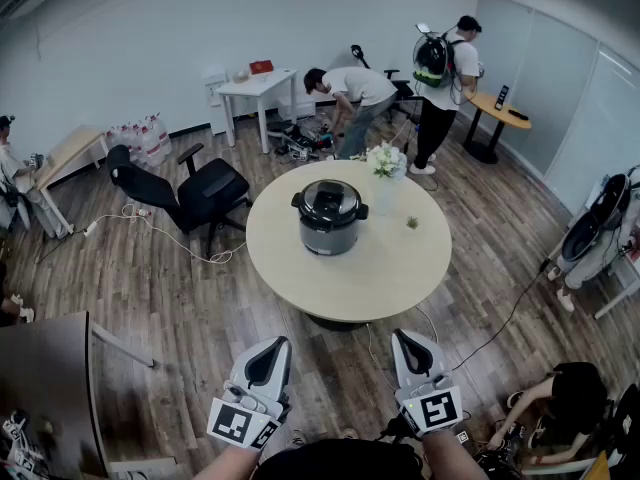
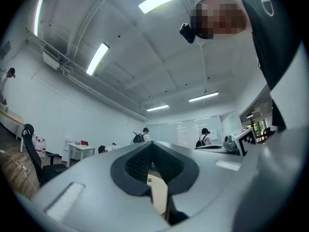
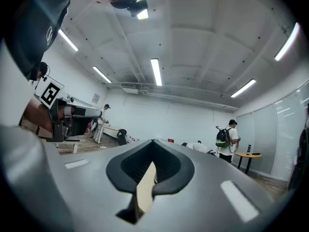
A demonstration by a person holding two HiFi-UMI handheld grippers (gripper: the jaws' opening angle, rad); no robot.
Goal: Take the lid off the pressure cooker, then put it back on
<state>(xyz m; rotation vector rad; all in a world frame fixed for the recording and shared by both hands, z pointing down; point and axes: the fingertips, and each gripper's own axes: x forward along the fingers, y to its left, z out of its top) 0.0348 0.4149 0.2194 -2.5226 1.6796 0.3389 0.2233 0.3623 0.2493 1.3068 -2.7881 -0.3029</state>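
Pressure cooker (image 1: 328, 218) sits near the middle of the round desk (image 1: 390, 268) in the head view, lid (image 1: 328, 200) on, with the left gripper (image 1: 272, 346) and right gripper (image 1: 404, 338) well short of the desk. The left gripper view shows its jaws pressed together, holding nothing. The right gripper view shows the same.

Head cam: high up, looking steeply down. Both claws sit at the bottom edge, left gripper (image 1: 272, 348) and right gripper (image 1: 410, 340), with the round table (image 1: 400, 268) ahead of them, well apart.
Left gripper view: close behind its own jaws, tilted up, mostly ceiling (image 2: 145, 57); right gripper off to this claw's right.
Right gripper view: same mount, level; left gripper at its left.
Shared: all three catch the table, seen as a tan sliver past each claw's jaw notch.
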